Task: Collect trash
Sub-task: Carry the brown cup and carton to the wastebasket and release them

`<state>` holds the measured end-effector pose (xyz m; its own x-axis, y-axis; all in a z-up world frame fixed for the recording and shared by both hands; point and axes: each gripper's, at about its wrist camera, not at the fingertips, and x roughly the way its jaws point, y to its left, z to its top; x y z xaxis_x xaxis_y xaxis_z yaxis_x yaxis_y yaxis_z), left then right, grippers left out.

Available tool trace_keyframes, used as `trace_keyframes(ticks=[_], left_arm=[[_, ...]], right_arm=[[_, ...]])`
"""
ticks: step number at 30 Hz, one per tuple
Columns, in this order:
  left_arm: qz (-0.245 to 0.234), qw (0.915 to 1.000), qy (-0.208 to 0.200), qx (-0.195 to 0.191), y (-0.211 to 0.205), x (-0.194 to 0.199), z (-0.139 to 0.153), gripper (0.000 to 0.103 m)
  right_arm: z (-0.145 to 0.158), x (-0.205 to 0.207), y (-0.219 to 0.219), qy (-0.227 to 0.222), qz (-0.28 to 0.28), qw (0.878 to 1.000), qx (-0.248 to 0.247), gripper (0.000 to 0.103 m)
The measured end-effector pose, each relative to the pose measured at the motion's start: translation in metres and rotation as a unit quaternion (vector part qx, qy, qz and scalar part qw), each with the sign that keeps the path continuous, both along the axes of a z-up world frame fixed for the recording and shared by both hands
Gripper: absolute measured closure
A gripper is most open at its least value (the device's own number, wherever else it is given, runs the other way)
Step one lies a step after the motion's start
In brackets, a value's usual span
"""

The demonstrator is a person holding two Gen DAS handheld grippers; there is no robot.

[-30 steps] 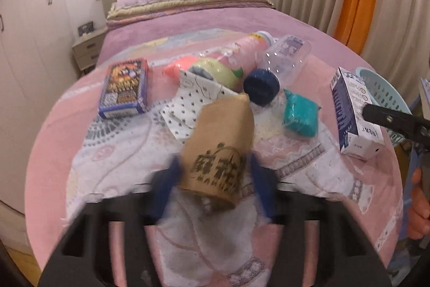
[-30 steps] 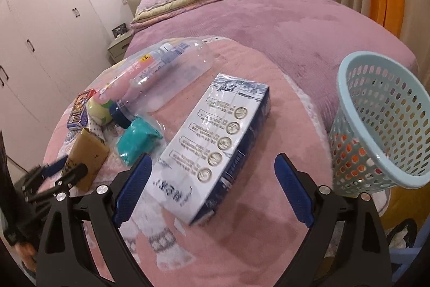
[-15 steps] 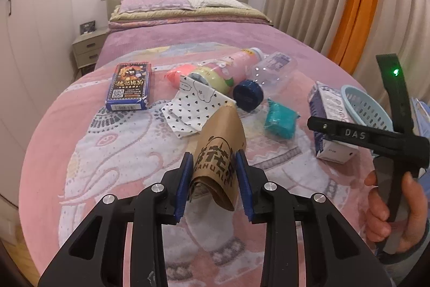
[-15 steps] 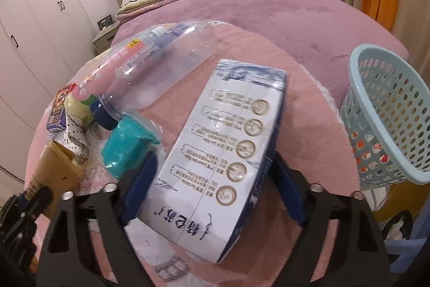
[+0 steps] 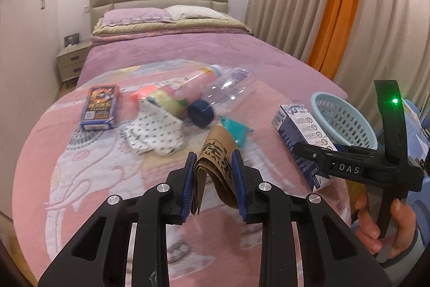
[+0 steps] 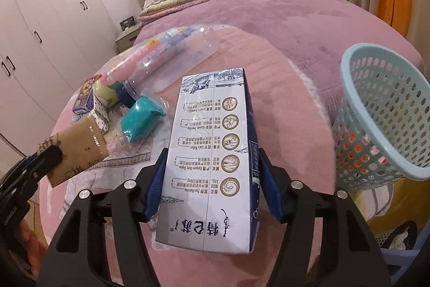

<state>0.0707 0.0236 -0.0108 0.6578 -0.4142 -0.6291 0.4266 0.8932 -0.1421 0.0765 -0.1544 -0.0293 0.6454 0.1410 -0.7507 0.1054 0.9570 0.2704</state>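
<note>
My left gripper (image 5: 213, 179) is shut on a brown paper bag (image 5: 216, 166) and holds it above the pink elephant blanket (image 5: 94, 168); the bag also shows in the right wrist view (image 6: 76, 149). My right gripper (image 6: 212, 187) is shut on a white and blue milk carton (image 6: 212, 163), also seen in the left wrist view (image 5: 301, 131). A light blue mesh basket (image 6: 387, 112) stands at the bed's right edge, right of the carton; it shows in the left wrist view too (image 5: 341, 117).
On the blanket lie a clear plastic bottle (image 5: 228, 90), a pink bottle (image 5: 188, 85), a teal packet (image 6: 141, 123), a spotted white wrapper (image 5: 153, 131) and a blue card box (image 5: 100, 106). A nightstand (image 5: 71, 58) and curtains (image 5: 336, 4) flank the bed.
My left gripper closed on the paper bag and lifted it off the blanket. My right gripper moved in and closed on the milk carton.
</note>
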Motion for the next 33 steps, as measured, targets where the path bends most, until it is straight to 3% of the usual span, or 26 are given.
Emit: trace_keyframes(ticks=[9,18,25,27,31,33], left_arm=[[-0.043,0.9984,-0.029,-0.022,-0.055,0.007,0.026,0.078],[-0.117,0.9918,-0.036,-0.037,-0.148,0.027,0.041,0.078],[-0.179,0.9831,-0.032,-0.015,-0.233,0.043,0.038,0.078],[-0.185,0.9817,-0.043,0.012,-0.259,0.049,0.033,0.078],[-0.195,0.9808,-0.008,0.011,-0.288,0.069,0.018,0.078],[-0.191,0.9812,-0.014,0.022,-0.3,0.071,0.013,0.074]], right_arm=[[0.041,-0.022,-0.035,-0.059,-0.033,0.998,-0.016,0.044],[0.061,-0.041,-0.112,-0.088,-0.119,0.989,-0.029,0.044],[0.057,-0.045,-0.186,-0.078,-0.203,0.976,-0.026,0.044],[0.056,-0.043,-0.201,-0.075,-0.218,0.973,-0.027,0.044],[0.047,-0.04,-0.232,-0.058,-0.248,0.966,-0.034,0.044],[0.038,-0.036,-0.248,-0.042,-0.265,0.963,-0.029,0.043]])
